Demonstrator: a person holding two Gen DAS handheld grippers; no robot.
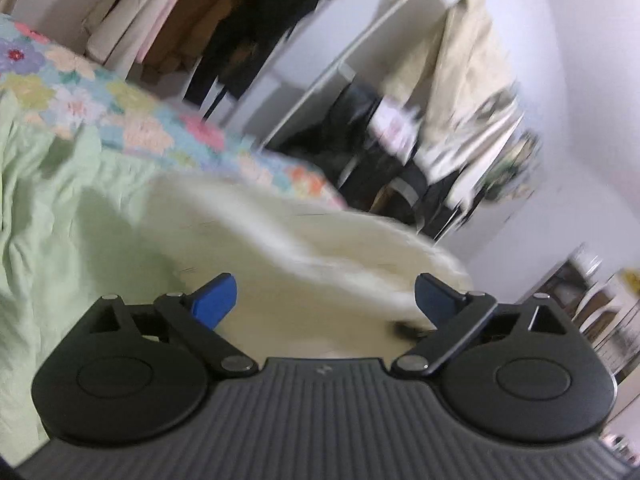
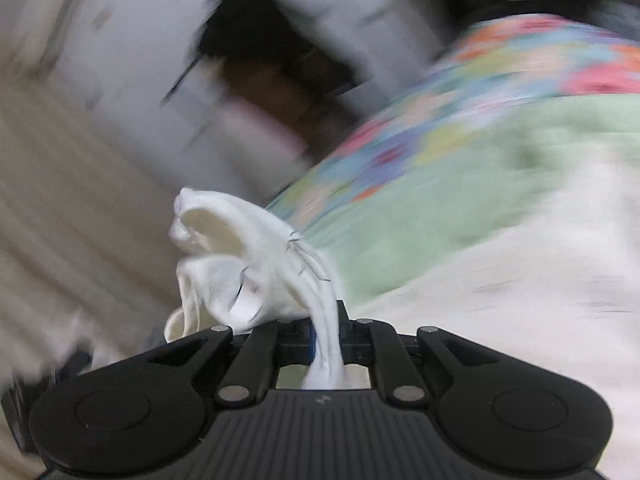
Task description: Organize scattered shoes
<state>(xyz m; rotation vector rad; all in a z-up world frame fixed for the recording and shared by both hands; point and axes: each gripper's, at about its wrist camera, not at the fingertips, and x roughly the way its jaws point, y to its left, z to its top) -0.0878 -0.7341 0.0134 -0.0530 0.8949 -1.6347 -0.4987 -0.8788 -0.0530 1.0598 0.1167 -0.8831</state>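
Right wrist view showed the right gripper [image 2: 326, 334] clamped tight on a crumpled white cloth piece [image 2: 248, 264]. Across the pale green bed sheet [image 1: 60, 220], the left gripper [image 1: 324, 300] stood wide apart, holding nothing, above a blurred cream fluffy thing [image 1: 300, 248]; no shoe was recognisable.

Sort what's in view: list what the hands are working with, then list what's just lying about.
In hand: bunched white cloth, clamped in right gripper; open left gripper. No shoe visible.

Lying about: pale green bedsheet, floral quilt, hanging clothes, cream fluffy blanket.
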